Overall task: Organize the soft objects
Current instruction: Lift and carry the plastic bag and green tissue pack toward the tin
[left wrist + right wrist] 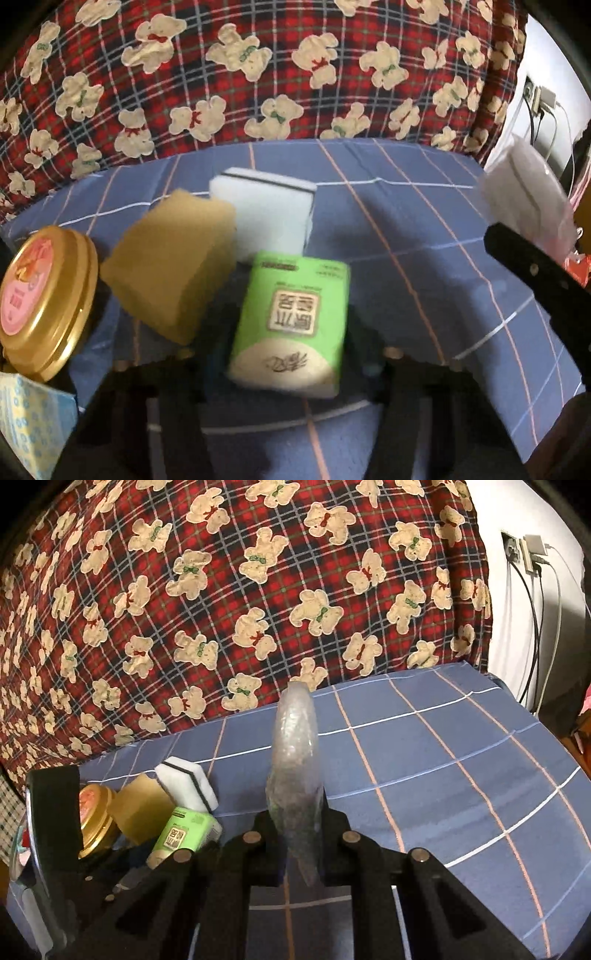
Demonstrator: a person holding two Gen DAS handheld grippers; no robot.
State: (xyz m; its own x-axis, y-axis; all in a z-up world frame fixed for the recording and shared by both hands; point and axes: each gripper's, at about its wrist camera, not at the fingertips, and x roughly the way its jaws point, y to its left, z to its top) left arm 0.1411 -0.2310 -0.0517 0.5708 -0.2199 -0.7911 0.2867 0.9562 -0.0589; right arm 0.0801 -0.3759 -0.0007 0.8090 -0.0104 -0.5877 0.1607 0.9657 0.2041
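My left gripper (pixel 288 332) is shut on a green tissue pack (pixel 290 321), held just above the blue checked sheet (pixel 424 236). Beyond it lie a yellow sponge (pixel 170 269) and a white sponge with a dark stripe (pixel 269 214), touching each other. My right gripper (pixel 297 834) is shut on a thin clear plastic packet (pixel 295 760) that stands edge-on above the sheet. That packet also shows at the right of the left wrist view (pixel 524 192). The green pack (pixel 181 834), yellow sponge (pixel 142 808) and white sponge (pixel 186 782) show at the left of the right wrist view.
A gold-lidded jar (pixel 40 295) stands left of the yellow sponge. A blue patterned pack (pixel 33 417) lies at the bottom left. A red plaid bear-print quilt (pixel 240 590) rises behind the sheet. Wall sockets with cables (pixel 532 557) are at the far right.
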